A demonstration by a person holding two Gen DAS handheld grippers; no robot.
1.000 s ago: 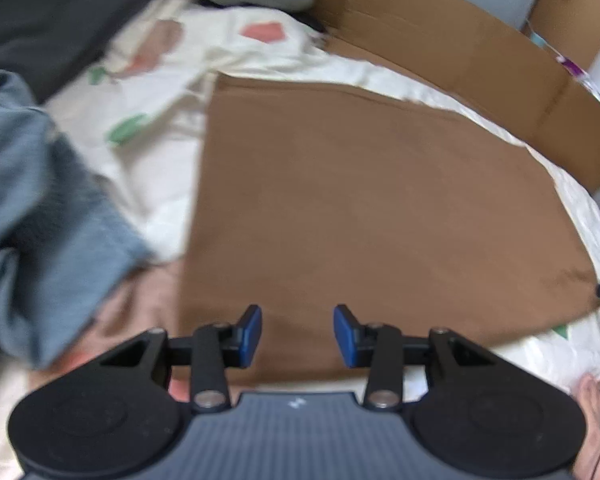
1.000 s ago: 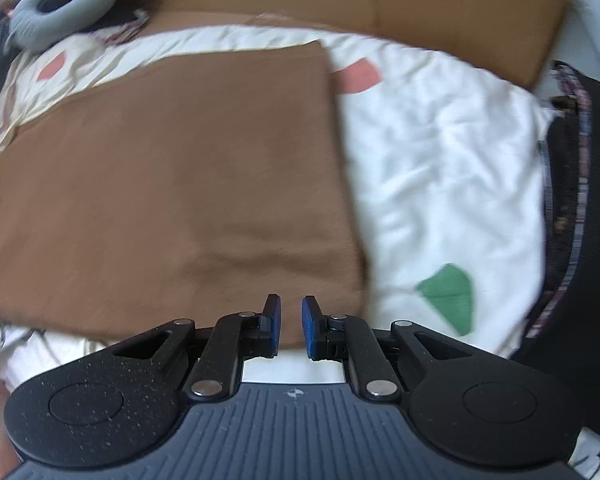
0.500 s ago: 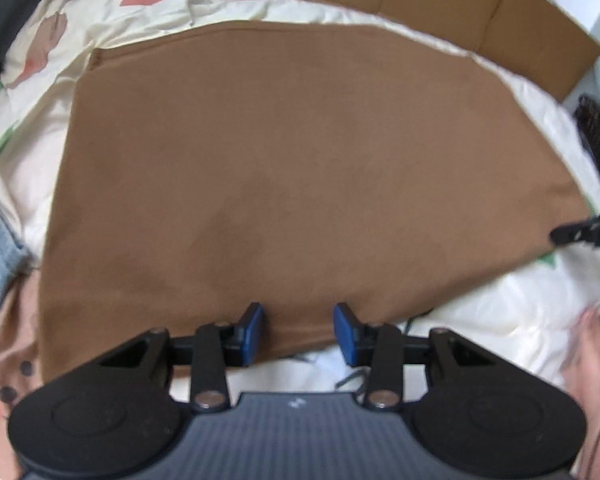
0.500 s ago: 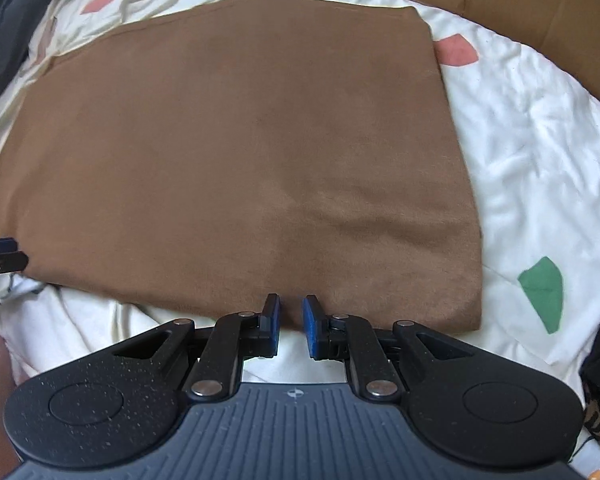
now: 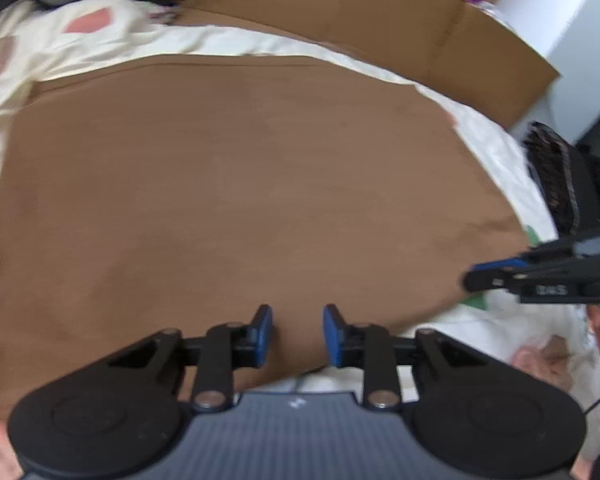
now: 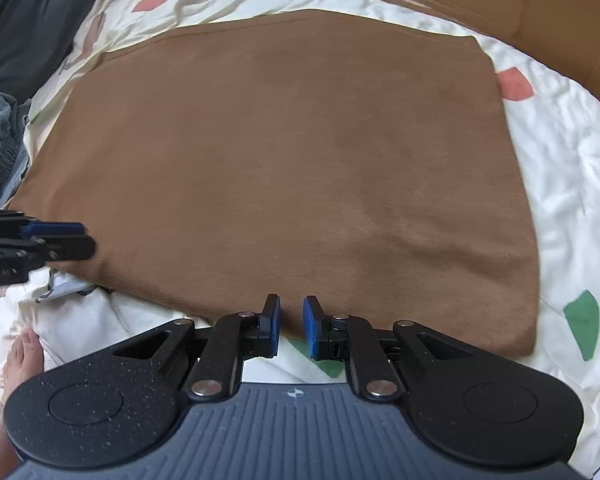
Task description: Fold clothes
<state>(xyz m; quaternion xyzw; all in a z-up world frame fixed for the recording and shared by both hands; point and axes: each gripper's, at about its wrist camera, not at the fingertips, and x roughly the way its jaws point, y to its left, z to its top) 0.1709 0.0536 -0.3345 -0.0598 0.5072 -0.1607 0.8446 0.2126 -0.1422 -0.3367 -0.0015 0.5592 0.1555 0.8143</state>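
A brown garment [image 5: 240, 184] lies flat on a white patterned bed sheet [image 5: 228, 42]; it also fills the right wrist view [image 6: 292, 160]. My left gripper [image 5: 296, 334] is open and empty, just above the garment's near edge. My right gripper [image 6: 291, 326] is open by a narrow gap and empty, at the near edge toward the garment's right side. The right gripper also shows at the right of the left wrist view [image 5: 476, 276], and the left gripper at the left of the right wrist view [image 6: 76, 240].
Brown cardboard [image 5: 380, 12] stands along the far side of the bed. Grey-blue clothes [image 6: 0, 148] lie at the left. A dark patterned item [image 5: 560, 184] sits at the right edge. A bare foot [image 6: 22, 360] is at the near left.
Both grippers have swung toward the garment's near edge and moved closer to each other. The left jaws stay open; the right jaws have widened slightly.
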